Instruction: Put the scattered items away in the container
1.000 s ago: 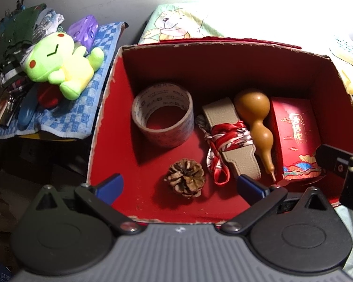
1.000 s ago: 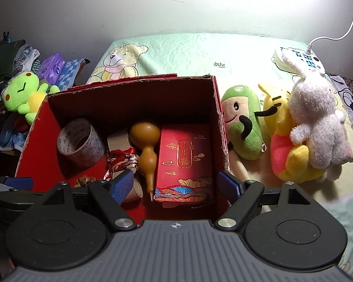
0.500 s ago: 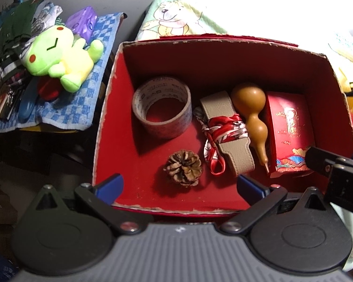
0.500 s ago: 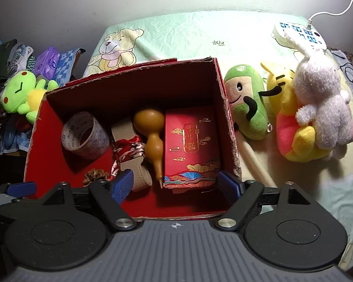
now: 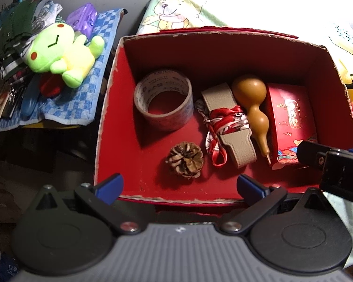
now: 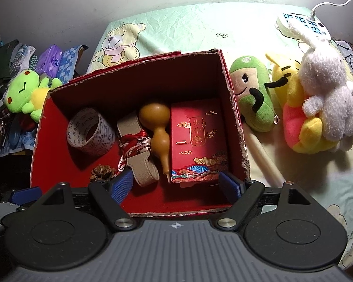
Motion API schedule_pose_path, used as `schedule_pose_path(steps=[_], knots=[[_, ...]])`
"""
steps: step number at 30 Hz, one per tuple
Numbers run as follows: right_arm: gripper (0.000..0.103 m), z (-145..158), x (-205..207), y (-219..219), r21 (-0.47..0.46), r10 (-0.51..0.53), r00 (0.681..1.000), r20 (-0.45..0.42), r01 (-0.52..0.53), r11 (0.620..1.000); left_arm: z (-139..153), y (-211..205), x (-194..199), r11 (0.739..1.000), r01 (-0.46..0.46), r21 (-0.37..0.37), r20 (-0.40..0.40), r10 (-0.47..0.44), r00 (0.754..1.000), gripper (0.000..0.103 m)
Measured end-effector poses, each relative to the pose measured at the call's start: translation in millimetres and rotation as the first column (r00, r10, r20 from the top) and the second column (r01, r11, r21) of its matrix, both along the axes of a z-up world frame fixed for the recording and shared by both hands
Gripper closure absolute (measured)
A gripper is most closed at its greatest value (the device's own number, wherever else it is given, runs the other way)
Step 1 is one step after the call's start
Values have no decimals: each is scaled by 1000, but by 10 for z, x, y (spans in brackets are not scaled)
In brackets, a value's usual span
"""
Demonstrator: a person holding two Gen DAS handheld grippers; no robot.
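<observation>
An open red cardboard box [image 5: 110, 108] [image 6: 237, 127] holds a tape roll [image 5: 163, 102] [image 6: 90, 132], a pine cone [image 5: 187, 159] [image 6: 102, 172], a beige strap with a red ribbon [image 5: 228, 122] [image 6: 138, 150], a brown gourd [image 5: 253, 104] [image 6: 158, 131] and a red packet [image 5: 291, 122] [image 6: 198, 136]. My left gripper [image 5: 180, 185] is open above the box's near wall, holding nothing. My right gripper [image 6: 176, 184] is open over the box's near right part, also holding nothing; its body shows at the right edge of the left wrist view.
A green frog plush [image 5: 61, 54] [image 6: 23, 92] lies on a blue checked cloth [image 5: 66, 108] left of the box. Right of the box lie a green plush [image 6: 253, 98], a yellow plush [image 6: 301, 127] and a white rabbit plush [image 6: 327, 94]. A power strip [image 6: 303, 25] sits far right.
Both grippers have drawn back and up from the box, which now looks smaller and farther in each view. The items inside have not moved.
</observation>
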State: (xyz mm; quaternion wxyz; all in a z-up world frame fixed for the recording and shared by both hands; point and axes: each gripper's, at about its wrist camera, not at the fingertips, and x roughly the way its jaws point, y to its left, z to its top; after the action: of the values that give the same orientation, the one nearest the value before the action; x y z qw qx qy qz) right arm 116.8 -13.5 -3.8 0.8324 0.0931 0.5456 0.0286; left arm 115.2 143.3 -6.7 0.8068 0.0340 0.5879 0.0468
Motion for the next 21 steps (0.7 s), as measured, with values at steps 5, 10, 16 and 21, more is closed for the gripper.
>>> schedule_pose_path(steps=[5,10,16,21], knots=[[21,7,-21,16,-19,15,1000,14,-15,1000,11,6,-26,1000,-4,0,22,4,1000,1],[21,28,-63,-21,-30,2,999,32,-1,1000,15,18,-34,1000,-4,-15,38,5,999,1],[21,115,-161,-49,-37,-16,996,88,19,999,103,-32,-88,999,30,-17,101,-29,995,1],[21,195,-232,-34,-36,-19,991,132,24,999,208,-45,-145,999,49,-6,162,-48,986,1]])
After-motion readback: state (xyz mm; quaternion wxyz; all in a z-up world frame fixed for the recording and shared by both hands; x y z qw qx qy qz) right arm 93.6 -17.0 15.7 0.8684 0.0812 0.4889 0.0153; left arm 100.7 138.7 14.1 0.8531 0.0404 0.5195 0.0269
